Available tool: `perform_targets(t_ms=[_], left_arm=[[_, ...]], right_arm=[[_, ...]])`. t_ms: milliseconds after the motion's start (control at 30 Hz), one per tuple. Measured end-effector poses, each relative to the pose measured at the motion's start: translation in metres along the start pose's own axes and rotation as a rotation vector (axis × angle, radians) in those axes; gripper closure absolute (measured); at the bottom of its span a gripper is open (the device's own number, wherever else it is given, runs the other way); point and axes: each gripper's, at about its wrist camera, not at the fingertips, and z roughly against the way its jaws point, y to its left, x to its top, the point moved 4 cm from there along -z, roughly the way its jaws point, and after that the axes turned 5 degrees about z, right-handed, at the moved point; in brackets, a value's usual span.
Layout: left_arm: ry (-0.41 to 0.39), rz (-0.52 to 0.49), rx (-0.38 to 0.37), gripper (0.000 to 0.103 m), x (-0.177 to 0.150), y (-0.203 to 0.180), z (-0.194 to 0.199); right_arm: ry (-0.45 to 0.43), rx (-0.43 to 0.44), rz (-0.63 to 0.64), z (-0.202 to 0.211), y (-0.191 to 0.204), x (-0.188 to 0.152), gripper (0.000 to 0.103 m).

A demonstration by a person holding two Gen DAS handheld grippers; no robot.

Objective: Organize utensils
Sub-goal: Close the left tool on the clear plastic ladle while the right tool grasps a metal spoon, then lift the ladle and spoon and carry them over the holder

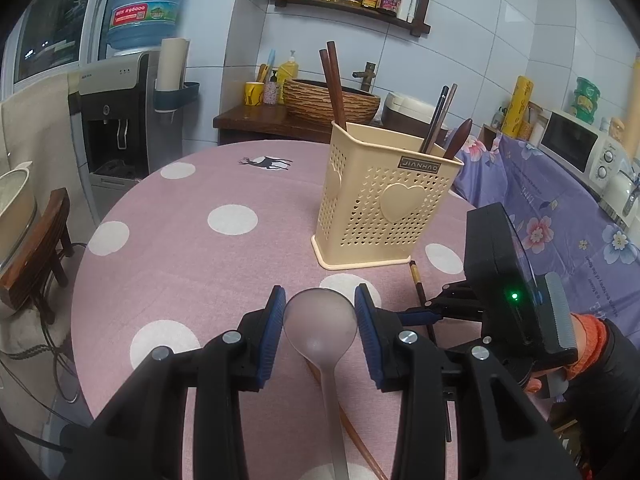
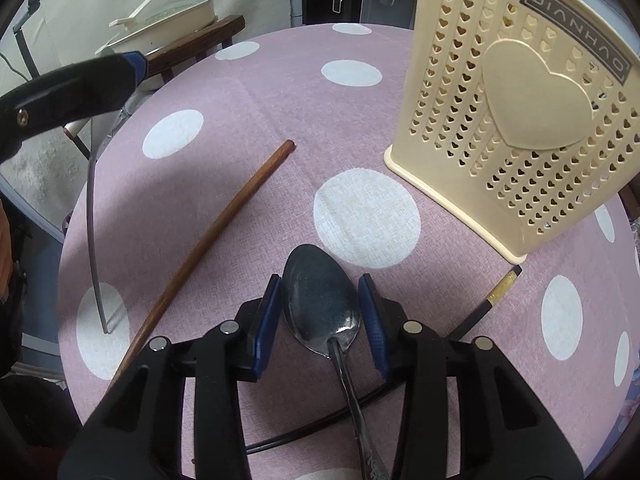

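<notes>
1. Gripping a translucent spoon (image 1: 320, 320) by its bowl, the left gripper (image 1: 320, 312) has its fingers partly closed, pads against both bowl edges; the spoon hangs clear of the table (image 1: 168, 248).
2. The right gripper (image 2: 320, 312) has its jaws partly closed around a dark metal spoon (image 2: 320, 304); whether the pads press it I cannot tell.
3. The cream holder (image 1: 380, 200) stands at one o'clock from the left gripper, chopsticks and a wooden spoon inside.
4. Risk: smooth rounded bowls could slip or swivel between the pads.
5. Risk: a long handle could catch the holder's rim and tip it.
6. A brown chopstick (image 2: 208, 240) at ten o'clock and a black chopstick (image 2: 492, 304) at three o'clock of the right gripper lie loose.
</notes>
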Motion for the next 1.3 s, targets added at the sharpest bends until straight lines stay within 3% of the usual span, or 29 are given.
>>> perform_targets(t_ms=[367,633,833,1300], left_arm=[[-0.011,0.007,0.000,0.067,0.002,-0.001,0.003],[-0.048,0.018,0.009,0.067,0.008,0.002,0.011],[-0.092,0.040,0.013,0.067,0.013,0.004,0.020],[-0.133,0.031,-0.020,0.067,0.030,-0.008,0.029]], right_arm=[[-0.204,-0.027,-0.133,0.071,-0.011,0.003,0.064],[-0.348,-0.108,-0.284,0.127,-0.030,-0.007,0.065],[-0.382,-0.147,-0.350,0.146,-0.032,-0.020,0.065],[-0.477,-0.130,-0.437,0.177,-0.033,-0.025,0.065]])
